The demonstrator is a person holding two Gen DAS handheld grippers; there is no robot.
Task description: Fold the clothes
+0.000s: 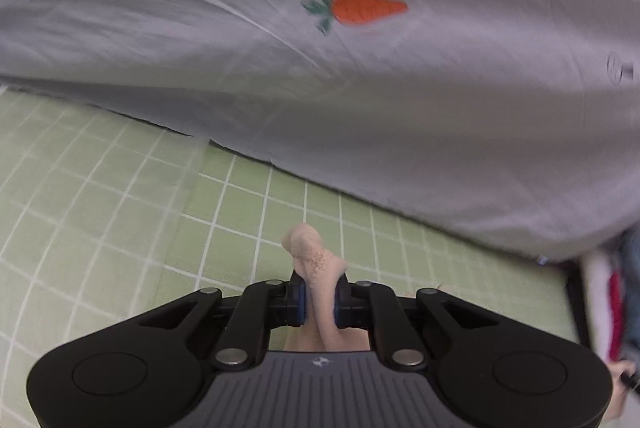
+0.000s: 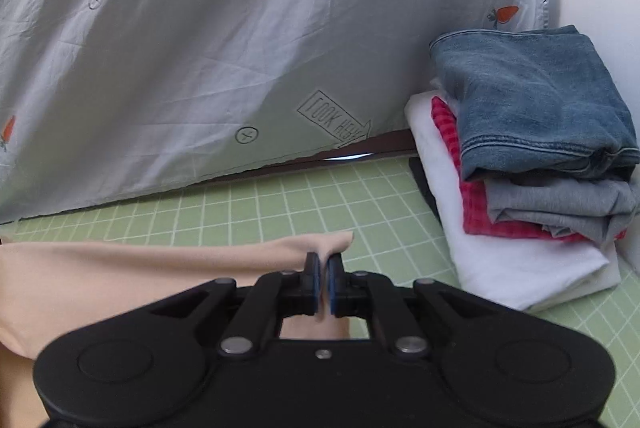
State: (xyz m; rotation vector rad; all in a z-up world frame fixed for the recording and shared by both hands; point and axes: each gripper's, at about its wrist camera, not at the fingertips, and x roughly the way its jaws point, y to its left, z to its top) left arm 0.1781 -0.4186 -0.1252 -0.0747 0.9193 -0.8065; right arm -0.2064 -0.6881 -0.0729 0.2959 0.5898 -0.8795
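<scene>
On green gridded mat (image 2: pixel 280 204), grey printed sheet (image 2: pixel 240 28) behind, both grippers (image 1: pixel 319 302) (image 2: pixel 324 286) pinching peach garment (image 2: pixel 120 268).

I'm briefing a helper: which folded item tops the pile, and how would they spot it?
On the green gridded mat, find the pile of folded clothes at the right edge. Topmost is the blue denim garment, the only denim, above grey, red-checked and white layers.

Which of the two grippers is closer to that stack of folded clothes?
Right. The right gripper, clamping peach cloth, sits just beside the stack. From the left gripper, the stack barely shows at the view's far edge.
</scene>
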